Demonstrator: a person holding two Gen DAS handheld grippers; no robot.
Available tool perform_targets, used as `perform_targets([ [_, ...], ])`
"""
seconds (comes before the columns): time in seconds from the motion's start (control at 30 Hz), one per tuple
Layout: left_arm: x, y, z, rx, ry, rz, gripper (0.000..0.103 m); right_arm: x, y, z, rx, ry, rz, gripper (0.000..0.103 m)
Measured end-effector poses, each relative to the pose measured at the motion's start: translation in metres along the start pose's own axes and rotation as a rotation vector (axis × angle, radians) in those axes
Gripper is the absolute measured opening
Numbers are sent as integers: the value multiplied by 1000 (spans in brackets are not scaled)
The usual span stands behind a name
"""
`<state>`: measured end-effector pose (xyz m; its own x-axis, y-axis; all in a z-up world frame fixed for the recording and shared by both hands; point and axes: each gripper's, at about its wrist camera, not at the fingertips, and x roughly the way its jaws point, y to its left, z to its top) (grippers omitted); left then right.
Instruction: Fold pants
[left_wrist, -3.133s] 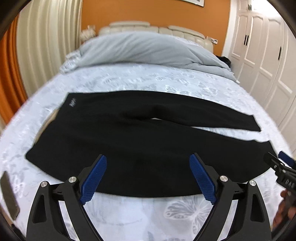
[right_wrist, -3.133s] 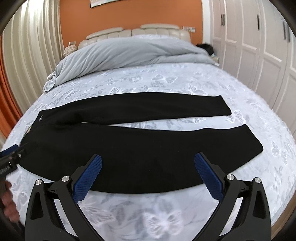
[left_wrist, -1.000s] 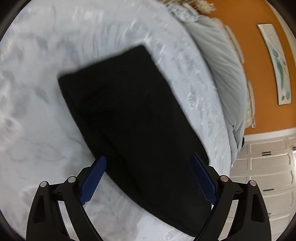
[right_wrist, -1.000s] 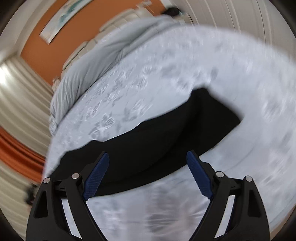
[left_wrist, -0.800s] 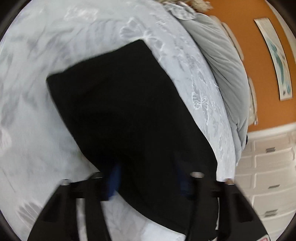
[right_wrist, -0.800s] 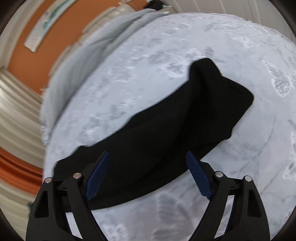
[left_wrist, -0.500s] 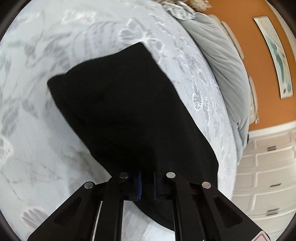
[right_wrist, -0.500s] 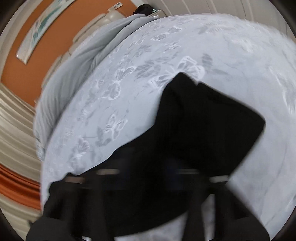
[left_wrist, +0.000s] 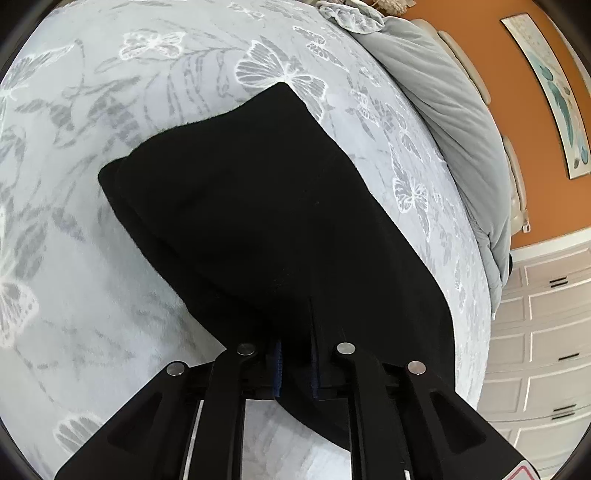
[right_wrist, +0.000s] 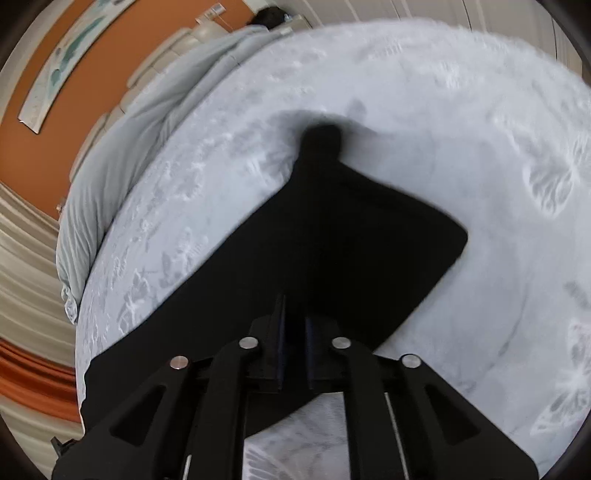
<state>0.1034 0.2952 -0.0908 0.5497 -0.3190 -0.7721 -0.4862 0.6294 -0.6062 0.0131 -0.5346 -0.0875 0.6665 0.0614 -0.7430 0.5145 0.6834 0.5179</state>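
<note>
Closest to you in the left wrist view, your left hand-held gripper (left_wrist: 295, 363) has its blue pads drawn nearly together with a fold of the black pants (left_wrist: 266, 206) pinched between them at the garment's near edge. From that pinch the cloth fans away from you: one long edge runs up and to the left to a rounded corner, a straight hem crosses to a sharper far corner, and the other long edge drops back toward the lower right, out of sight behind the gripper's frame. The pants lie on the bed (left_wrist: 74, 258), whose pale butterfly-print cover shows bare on the left, beyond the far hem and along the right side. Farther right a grey duvet (left_wrist: 454, 118) is bunched against the headboard, with the orange wall (left_wrist: 546, 155) and a framed picture (left_wrist: 550, 88) behind it, and white cabinet doors (left_wrist: 543, 332) below that.

In the right wrist view, your right hand-held gripper (right_wrist: 294, 345) is likewise pressed on the pants (right_wrist: 332, 243), gripping them near their edge. This view is blurred. The cloth spreads to a blunt corner on the right and narrows to a small dark bump at its far tip, while its left side stretches off toward the lower left. Bare cover surrounds it to the right and beyond; the duvet (right_wrist: 147, 140) and curtains (right_wrist: 26, 266) lie farther left.
</note>
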Motion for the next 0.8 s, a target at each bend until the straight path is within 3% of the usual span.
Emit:
perform_targets([
  [0.1,0,3,0,-1,0,-22,7,4,-5,2,34,4,-2,17],
  [0.17,-10,0,-1,19,-26,-49,4,4,-4,0,36,-7,-14,4],
  [0.3,-41,-5,2,63,-66,-146,2,-45,21,-2,-22,-110,94,4],
  [0.37,-46,0,8,74,-68,-125,3,-56,23,-4,-62,-134,65,4],
  [0.43,-29,16,13,45,-10,-33,7,-35,10,-6,-51,-51,-8,5],
  [0.47,-19,23,14,28,26,1,7,-12,-4,-10,-13,56,-49,5],
  [0.5,-12,31,15,0,60,11,7,-2,-12,-13,20,99,-71,5],
  [0.57,-18,37,12,-41,59,-37,8,-12,-17,-11,76,76,-35,12],
  [0.6,-30,31,12,0,19,-34,10,-19,-13,-9,64,54,-45,17],
  [0.63,-39,24,11,45,-14,-6,17,-31,-8,-8,38,15,-55,40],
  [0.67,-47,17,10,91,-55,42,27,-38,-4,-10,25,-7,-66,57],
  [0.7,-61,10,7,139,-139,154,33,-45,-1,-10,18,-34,-97,78],
  [0.73,-71,6,4,152,-218,236,38,-51,0,-11,23,-68,-131,78],
  [0.8,-94,-3,-4,168,-371,345,40,-64,8,-10,5,-125,-153,77],
])
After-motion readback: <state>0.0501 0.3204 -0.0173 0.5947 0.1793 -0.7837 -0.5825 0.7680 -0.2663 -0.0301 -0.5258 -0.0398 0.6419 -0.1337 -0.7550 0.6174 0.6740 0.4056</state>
